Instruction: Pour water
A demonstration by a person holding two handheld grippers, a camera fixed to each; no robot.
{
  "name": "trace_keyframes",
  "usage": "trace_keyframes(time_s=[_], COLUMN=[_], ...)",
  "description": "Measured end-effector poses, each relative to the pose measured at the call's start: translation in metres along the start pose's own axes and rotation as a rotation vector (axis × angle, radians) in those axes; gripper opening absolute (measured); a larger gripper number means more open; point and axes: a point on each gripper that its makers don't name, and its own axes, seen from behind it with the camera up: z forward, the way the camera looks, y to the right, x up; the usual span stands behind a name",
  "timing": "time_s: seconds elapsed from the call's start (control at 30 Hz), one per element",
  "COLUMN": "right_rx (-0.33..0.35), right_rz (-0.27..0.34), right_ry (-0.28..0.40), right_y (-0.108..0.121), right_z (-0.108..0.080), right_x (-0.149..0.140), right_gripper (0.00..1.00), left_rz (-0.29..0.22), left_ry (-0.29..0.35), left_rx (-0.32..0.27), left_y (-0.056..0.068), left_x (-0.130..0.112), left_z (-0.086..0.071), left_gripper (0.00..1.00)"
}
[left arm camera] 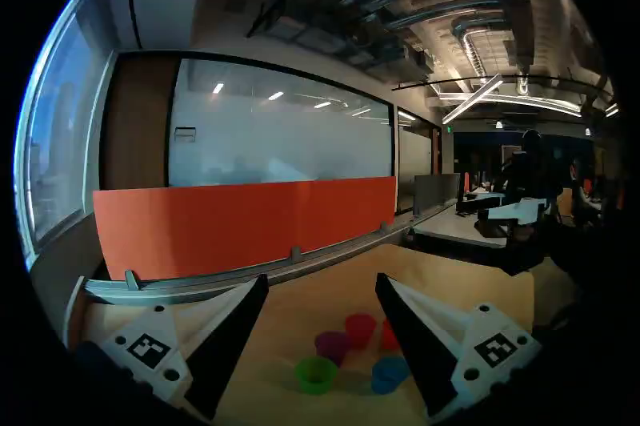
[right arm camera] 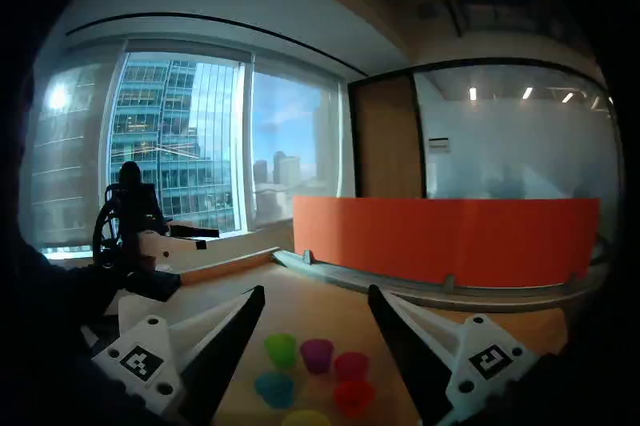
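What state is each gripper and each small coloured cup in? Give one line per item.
Left gripper: open, holding nothing.
Right gripper: open, holding nothing.
Small green cup: upright, mouth up, ungripped.
Small purple cup: upright, ungripped.
Small pink cup: upright, ungripped.
Small red cup: upright, ungripped.
Small blue cup: upright, ungripped.
Small yellow cup: mostly cut off, state unclear.
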Motion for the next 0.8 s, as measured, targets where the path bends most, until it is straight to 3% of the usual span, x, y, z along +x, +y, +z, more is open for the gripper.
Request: trace_keyframes(time_s=[0.47, 0.8], right_rx=[0.086, 0.125], right_rz=[-0.090, -0.090], right_ry=[-0.123, -0.200], right_y=[-0.021, -0.023], right_z=[0.007, 0.012], right_x=[-0.034, -0.060], right_gripper=[1.00, 1.00], left_rz=[0.027, 0.009], left_ry=[-0.067, -0.139], left_rx=[-0.019, -0.033], left_y=[0.000, -0.006], left_x=[-0.032, -0.068], left_z=[0.010, 0.020], left_gripper=[1.00, 1.00])
